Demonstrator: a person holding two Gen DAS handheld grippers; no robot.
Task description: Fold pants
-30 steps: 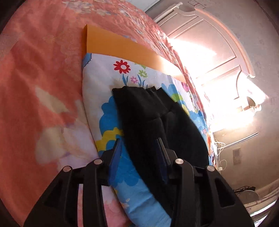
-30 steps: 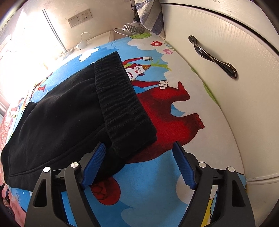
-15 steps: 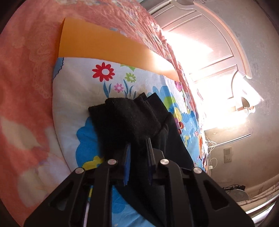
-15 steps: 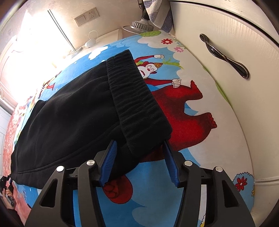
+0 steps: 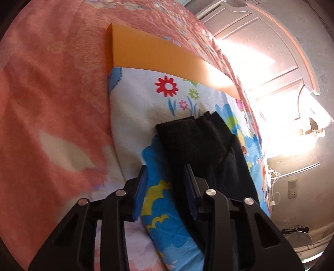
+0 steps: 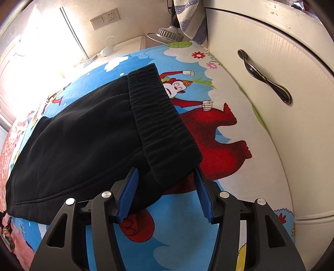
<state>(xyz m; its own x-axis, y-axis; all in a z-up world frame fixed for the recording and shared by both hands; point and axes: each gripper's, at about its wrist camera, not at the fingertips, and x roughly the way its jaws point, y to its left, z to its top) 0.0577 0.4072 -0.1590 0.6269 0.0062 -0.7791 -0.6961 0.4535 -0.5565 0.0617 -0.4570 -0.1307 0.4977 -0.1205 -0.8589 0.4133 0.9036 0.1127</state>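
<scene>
Black pants (image 6: 83, 135) lie flat on a cartoon-print sheet (image 6: 208, 229). Their ribbed waistband (image 6: 162, 125) runs toward me. The waistband's near corner sits between the blue pads of my right gripper (image 6: 166, 168). That gripper's jaws are opening and do not press the cloth. In the left wrist view the folded-over leg end (image 5: 192, 141) of the pants rests on the sheet (image 5: 135, 108). My left gripper (image 5: 166, 166) is just behind it. Its jaws are opening, with the cloth's edge between them and the right finger lying over black fabric.
An orange board (image 5: 158, 56) lies beyond the sheet on a pink floral bedspread (image 5: 52, 104). A white cabinet (image 6: 281, 135) with a metal handle (image 6: 265, 79) stands close at the right. A lamp base (image 6: 170, 33) and wall sockets (image 6: 106, 17) are at the back, with a bright door (image 5: 261, 52).
The left jaws closed tight at the leg end, then spread apart again, and the hand shifted. The right jaws narrowed around the waistband corner, then widened a little.
</scene>
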